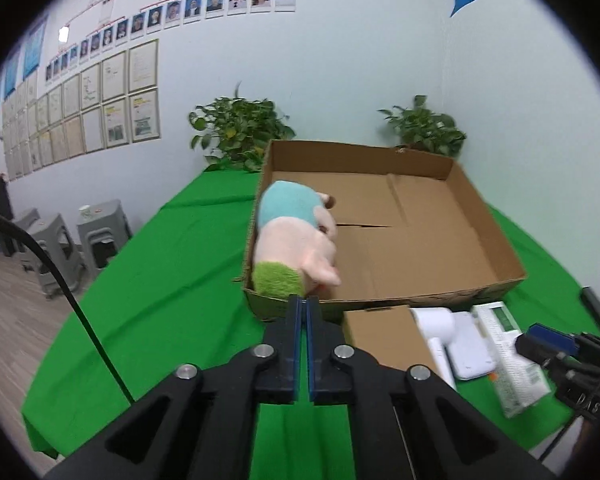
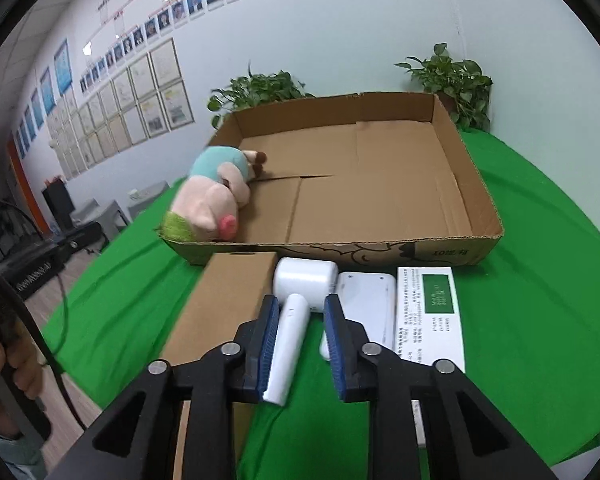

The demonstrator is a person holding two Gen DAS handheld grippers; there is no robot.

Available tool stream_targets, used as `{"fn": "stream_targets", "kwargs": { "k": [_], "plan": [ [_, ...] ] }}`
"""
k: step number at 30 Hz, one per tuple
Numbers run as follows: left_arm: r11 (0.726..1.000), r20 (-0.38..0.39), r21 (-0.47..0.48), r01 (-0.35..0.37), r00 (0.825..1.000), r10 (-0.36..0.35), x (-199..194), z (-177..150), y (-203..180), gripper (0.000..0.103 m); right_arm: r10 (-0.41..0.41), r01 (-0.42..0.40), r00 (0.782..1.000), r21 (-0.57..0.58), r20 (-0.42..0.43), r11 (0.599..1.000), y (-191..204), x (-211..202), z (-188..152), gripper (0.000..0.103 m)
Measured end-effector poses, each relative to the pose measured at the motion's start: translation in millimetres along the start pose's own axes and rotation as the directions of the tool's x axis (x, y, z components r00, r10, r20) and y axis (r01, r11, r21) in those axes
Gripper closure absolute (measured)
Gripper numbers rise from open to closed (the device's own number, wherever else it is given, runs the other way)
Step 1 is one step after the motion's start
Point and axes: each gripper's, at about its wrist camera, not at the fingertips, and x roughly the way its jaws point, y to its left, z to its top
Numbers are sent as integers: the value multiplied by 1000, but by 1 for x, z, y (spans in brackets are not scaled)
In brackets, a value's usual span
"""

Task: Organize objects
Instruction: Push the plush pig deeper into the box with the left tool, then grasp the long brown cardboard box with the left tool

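- Lying against the left wall of the shallow cardboard tray (image 2: 440, 240), the plush toy (image 2: 210, 204) is seen.
- The left tool (image 1: 304, 304) is pressed together, holding nothing.
- The right tool (image 2: 300, 308) is spread around the white hair dryer (image 2: 296, 312) handle on the green surface (image 2: 540, 280).

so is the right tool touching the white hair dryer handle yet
Cannot tell. In the right wrist view the right tool is open around the white hair dryer; the left pad overlaps its handle, the other stands clear.
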Motion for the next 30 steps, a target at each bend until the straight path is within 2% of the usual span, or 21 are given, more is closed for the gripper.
{"fn": "stream_targets", "kwargs": {
  "k": [1, 2, 3, 5, 9, 13, 14, 17, 19, 21, 24, 27, 30],
  "plan": [
    [1000, -1, -8, -3, 1000, 3, -2, 1, 0, 41, 11, -11, 1000, 1, -4, 1000, 1, -4, -1, 32],
    [1000, 15, -24, 6, 1000, -5, -7, 2, 2, 19, 16, -16, 1000, 0, -2, 1000, 0, -5, -1, 0],
    [999, 38, -37, 24, 999, -22, -12, 1, 3, 1, 21, -21, 1000, 2, 16, 1000, 0, -11, -2, 0],
    [996, 56, -52, 74, 996, -71, -20, 1, 6, 1, 17, -17, 1000, -2, 21, 1000, 1, -18, -4, 0],
    [988, -5, -59, 145, 989, -146, -21, 0, 6, 1, 56, -56, 998, -11, 4, 998, 4, -30, -7, 0],
    [964, -78, -92, 251, 963, -258, -18, -8, 8, 1, 145, -145, 989, -21, -17, 989, 11, -43, -11, 0],
    [953, -95, -111, 280, 952, -291, -16, -12, 9, 1, 180, -181, 983, -28, -28, 983, 14, -47, -13, 0],
    [918, -170, -165, 361, 906, -387, -4, -27, 9, 1, 329, -332, 940, -25, -90, 943, 22, -56, -29, 0],
    [891, -209, -202, 406, 871, -444, 9, -39, 8, 1, 369, -378, 918, -38, -144, 925, 31, -56, -47, 0],
    [874, -233, -231, 427, 848, -476, 22, -49, 6, 1, 334, -349, 924, -54, -184, 936, 39, -49, -63, 0],
    [862, -288, -263, 434, 817, -500, 47, -64, 2, 2, 313, -332, 919, -41, -241, 943, 55, -31, -78, 0],
    [839, -317, -296, 457, 781, -538, 60, -72, -1, 2, 242, -271, 936, -82, -257, 959, 69, -21, -84, 0],
    [827, -338, -297, 477, 758, -558, 65, -77, -5, 3, 234, -271, 927, -92, -295, 958, 81, -11, -88, 0]
  ]
}}
